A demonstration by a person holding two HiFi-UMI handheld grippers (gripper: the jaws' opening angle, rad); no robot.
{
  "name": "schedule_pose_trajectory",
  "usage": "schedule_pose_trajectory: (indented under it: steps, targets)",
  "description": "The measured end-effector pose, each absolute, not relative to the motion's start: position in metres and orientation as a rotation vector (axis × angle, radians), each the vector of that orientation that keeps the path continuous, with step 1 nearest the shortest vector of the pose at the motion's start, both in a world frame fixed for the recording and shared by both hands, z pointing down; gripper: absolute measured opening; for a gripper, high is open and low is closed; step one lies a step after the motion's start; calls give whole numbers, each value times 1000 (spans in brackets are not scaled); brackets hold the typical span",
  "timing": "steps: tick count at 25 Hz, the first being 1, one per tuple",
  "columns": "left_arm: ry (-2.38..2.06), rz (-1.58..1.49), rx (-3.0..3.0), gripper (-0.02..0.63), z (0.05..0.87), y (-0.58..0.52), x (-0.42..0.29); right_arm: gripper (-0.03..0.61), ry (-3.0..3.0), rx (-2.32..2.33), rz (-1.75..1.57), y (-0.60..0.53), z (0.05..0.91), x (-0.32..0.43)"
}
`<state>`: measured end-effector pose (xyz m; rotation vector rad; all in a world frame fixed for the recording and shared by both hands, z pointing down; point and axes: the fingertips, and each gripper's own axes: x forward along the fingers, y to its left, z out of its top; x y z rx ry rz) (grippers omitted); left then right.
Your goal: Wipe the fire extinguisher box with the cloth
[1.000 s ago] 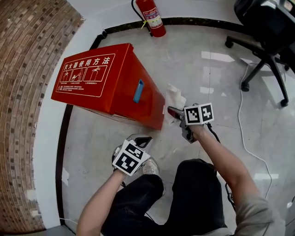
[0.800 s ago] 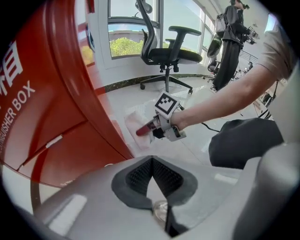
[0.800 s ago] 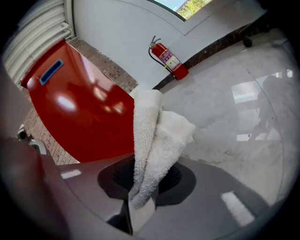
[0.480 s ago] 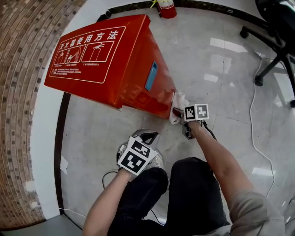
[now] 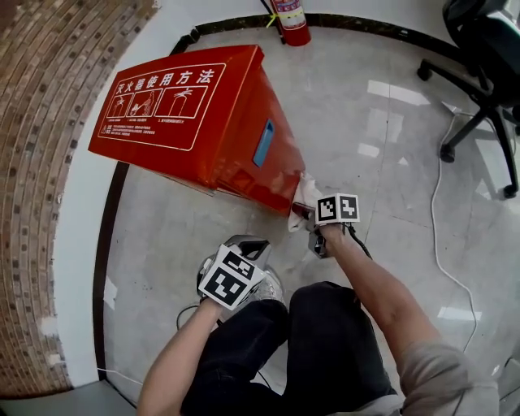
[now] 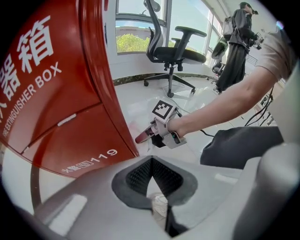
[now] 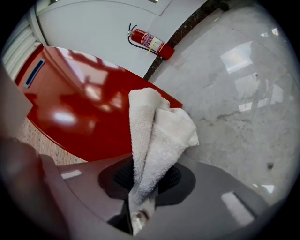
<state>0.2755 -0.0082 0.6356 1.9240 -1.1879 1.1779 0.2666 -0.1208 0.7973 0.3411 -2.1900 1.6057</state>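
Right gripper [image 7: 145, 174] first: its jaws are clamped down on a white cloth [image 7: 154, 133]. The terry fabric is bunched between the pads and sticks out past the tips in a loose fold. From the head view that cloth sits right at the bottom near corner of the red fire extinguisher box [image 5: 187, 114], up against its glossy side panel, low down near the floor [image 5: 382, 162]. I can't say how hard it's pressing.

Left gripper [image 6: 152, 177] has its jaws closed together with nothing in them, pointing steeply down. It hangs just off the front of the box, apart from it, above the person's knee [image 5: 244, 349].

The box lies tipped on the floor with its white-printed instruction face up and a blue handle slot on the side. A brick wall [image 5: 41, 162] curves along its far side. Further out, a red fire extinguisher [image 5: 291, 20] stands by the wall, well apart from the box. There's a black office chair [image 5: 479, 49] off to the right, and a white cable [image 5: 432, 236] trails across the tiles.
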Motion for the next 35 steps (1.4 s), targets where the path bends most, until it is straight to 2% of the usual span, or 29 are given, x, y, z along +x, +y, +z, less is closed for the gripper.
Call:
schedule_pose_trajectory:
  steps: [17,31,35]
  targets:
    - [-1320,1322,1964,2,523,-39,271,103,-2616,35,1582,-131,503,266]
    - [-1527,1221,1930,2,474,-27,253,104,-2742,-124,1686,-109,388,264]
    - [-1567,1190,1941,2,477,-29,243,107,-2729,-204,1775,-110,386,270]
